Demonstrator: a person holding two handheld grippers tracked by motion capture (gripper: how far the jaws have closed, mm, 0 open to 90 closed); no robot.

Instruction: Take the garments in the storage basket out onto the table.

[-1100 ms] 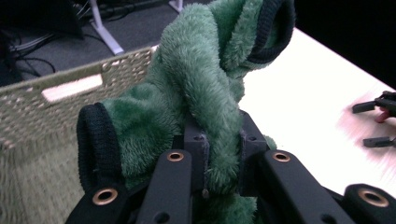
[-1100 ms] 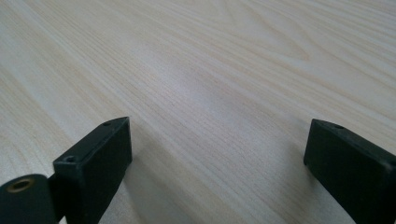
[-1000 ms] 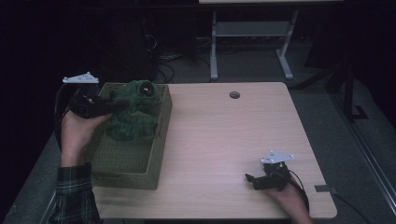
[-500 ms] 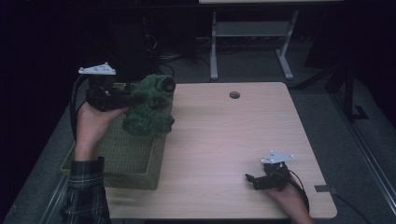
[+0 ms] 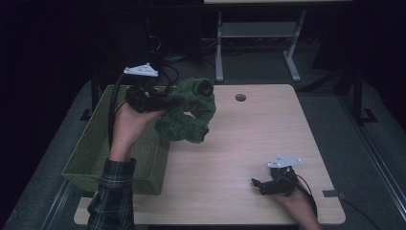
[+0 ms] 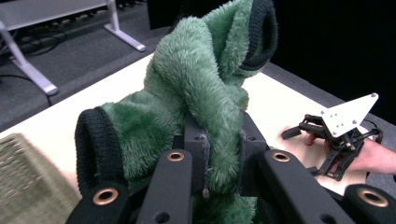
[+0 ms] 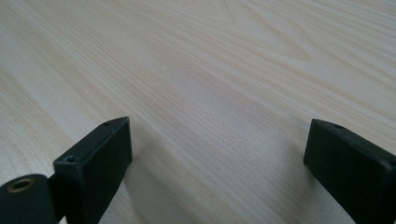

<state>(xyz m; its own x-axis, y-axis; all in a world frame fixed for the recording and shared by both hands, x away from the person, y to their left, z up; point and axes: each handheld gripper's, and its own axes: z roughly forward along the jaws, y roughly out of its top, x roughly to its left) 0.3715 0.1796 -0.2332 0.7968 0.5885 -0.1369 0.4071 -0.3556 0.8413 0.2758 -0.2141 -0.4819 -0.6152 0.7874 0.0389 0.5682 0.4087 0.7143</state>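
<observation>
A fuzzy green garment with black ribbed cuffs (image 5: 187, 112) hangs in the air over the table's left part, just right of the green woven basket (image 5: 91, 153). My left gripper (image 5: 167, 102) is shut on a fold of it; in the left gripper view the two pads pinch the green fleece (image 6: 205, 102) tightly. My right gripper (image 5: 256, 184) rests on the wooden table (image 5: 249, 139) near the front right, its jaws wide apart. In the right gripper view nothing lies between the right gripper (image 7: 217, 154) fingers, just bare wood.
The basket sits along the table's left edge. A small round dark grommet (image 5: 240, 97) is set in the tabletop at the back. Metal table legs (image 5: 220, 52) stand on the floor behind. The other hand's gripper (image 6: 338, 135) shows far off in the left gripper view.
My left gripper has lifted the green garment out of the basket and carried it to the right, over the table. The right gripper has stayed put.
</observation>
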